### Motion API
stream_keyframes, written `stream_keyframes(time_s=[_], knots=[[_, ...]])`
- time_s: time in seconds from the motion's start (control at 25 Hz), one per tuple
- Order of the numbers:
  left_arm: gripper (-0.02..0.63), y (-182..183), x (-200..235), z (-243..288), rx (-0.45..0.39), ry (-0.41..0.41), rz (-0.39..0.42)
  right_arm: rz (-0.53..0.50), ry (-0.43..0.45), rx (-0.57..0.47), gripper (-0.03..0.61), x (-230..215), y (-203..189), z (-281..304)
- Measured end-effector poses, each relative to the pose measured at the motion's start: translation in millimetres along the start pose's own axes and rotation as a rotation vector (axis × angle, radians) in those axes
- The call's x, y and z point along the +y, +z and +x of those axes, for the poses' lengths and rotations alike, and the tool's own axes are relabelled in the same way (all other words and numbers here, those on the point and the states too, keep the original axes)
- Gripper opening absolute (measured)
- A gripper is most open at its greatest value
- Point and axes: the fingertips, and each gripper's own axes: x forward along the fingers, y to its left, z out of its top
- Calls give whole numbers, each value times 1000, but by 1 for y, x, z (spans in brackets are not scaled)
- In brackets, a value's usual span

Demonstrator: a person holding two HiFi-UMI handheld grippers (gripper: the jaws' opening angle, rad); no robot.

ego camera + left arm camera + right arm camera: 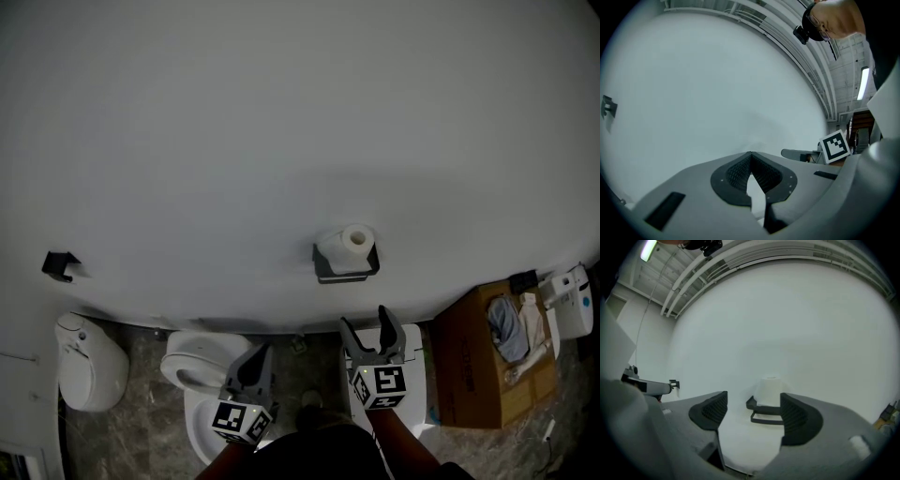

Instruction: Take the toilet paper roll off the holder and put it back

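Observation:
A white toilet paper roll (349, 247) stands upright in a dark wall-mounted holder (346, 270) on the white wall. In the right gripper view the roll (769, 389) and the holder (765, 412) show ahead, framed between the jaws. My right gripper (370, 330) hangs below the holder, open, with nothing between its fingers. To its left my left gripper (257, 360) is shut, its pads (751, 174) meeting at the tips on nothing.
A white toilet (199, 373) stands below my left gripper, a white bin (90, 362) at the far left. A small dark bracket (59, 265) is fixed to the wall at left. An open cardboard box (489, 354) with odds and ends sits at the right.

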Motion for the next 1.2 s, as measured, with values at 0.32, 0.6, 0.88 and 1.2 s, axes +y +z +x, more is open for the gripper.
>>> stream_keyframes(time_s=[0.32, 0.6, 0.88, 1.2], knots=[[12, -21, -35, -59, 31, -38, -6, 14, 22, 49, 102, 50, -27, -100], [12, -24, -50, -89, 35, -50, 18, -15, 47, 71, -2, 77, -32, -147], [12, -21, -59, -96, 35, -71, 37, -26, 24, 26, -3, 80, -22, -162], [12, -14, -58, -84, 26, -82, 57, -43, 4, 8, -3, 73, -13, -152]])
